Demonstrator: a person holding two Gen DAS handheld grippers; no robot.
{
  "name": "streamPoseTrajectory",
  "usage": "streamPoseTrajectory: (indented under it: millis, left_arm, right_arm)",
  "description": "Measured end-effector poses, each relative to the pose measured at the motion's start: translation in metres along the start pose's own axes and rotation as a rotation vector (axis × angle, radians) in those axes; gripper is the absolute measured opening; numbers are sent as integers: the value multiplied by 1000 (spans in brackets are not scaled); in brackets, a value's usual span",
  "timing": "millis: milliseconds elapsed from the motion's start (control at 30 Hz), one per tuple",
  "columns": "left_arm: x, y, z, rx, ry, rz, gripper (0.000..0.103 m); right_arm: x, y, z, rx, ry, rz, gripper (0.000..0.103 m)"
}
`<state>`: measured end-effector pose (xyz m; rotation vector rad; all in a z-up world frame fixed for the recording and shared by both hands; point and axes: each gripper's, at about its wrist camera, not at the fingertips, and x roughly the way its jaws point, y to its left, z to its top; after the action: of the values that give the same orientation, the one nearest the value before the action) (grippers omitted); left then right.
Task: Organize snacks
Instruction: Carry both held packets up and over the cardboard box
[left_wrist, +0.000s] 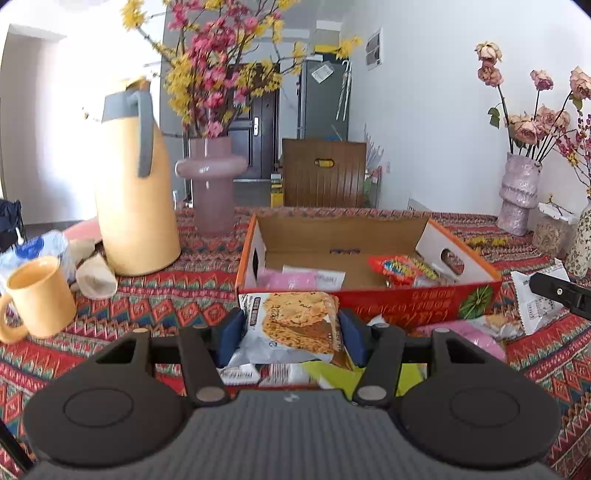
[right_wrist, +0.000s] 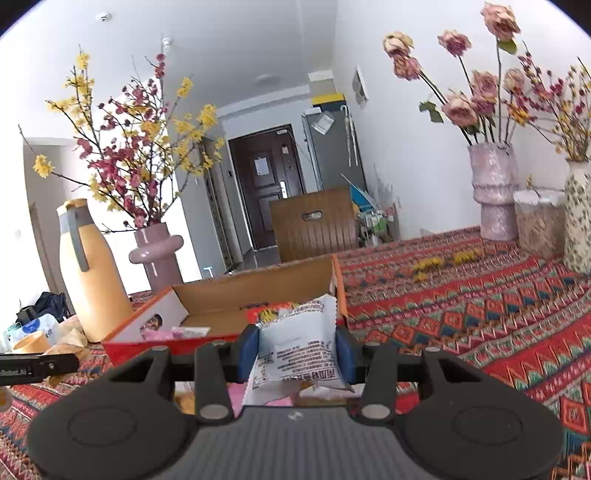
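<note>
Only the left wrist view shows the printed face of the cracker packet (left_wrist: 295, 325), pinched between the blue pads of the left gripper (left_wrist: 291, 334) and held in front of the near red wall of the cardboard box (left_wrist: 369, 306). More loose snack packets (left_wrist: 476, 332) lie on the patterned tablecloth (left_wrist: 166, 302) at about 4 o'clock from that gripper. At 9 o'clock stand a yellow mug (left_wrist: 38, 295) and, behind it, a yellow thermos jug (left_wrist: 135, 192).

The right wrist view instead shows the right gripper (right_wrist: 295, 352) clamped on a white snack packet (right_wrist: 299, 347), its text-printed back facing the camera, at the box's right end. At 2 o'clock stands a pink textured vase (right_wrist: 495, 192) of dried roses, with a lidded jar (right_wrist: 539, 221) just beside it.

The open box holds pink packets (left_wrist: 291, 277) at its left end and a red-orange noodle packet (left_wrist: 402, 271) at its right end. Its middle floor is bare cardboard.
</note>
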<state>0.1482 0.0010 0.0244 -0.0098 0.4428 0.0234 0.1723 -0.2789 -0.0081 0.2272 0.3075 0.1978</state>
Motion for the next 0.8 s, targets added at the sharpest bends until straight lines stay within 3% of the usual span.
streamPoseTrajectory:
  millis: [367, 800]
  left_arm:
    - [8, -19, 36, 29, -79, 12, 58]
    - [59, -18, 70, -5, -77, 87, 58]
  right_arm:
    - [27, 21, 36, -59, -30, 19, 43]
    - [85, 42, 70, -83, -21, 40, 43]
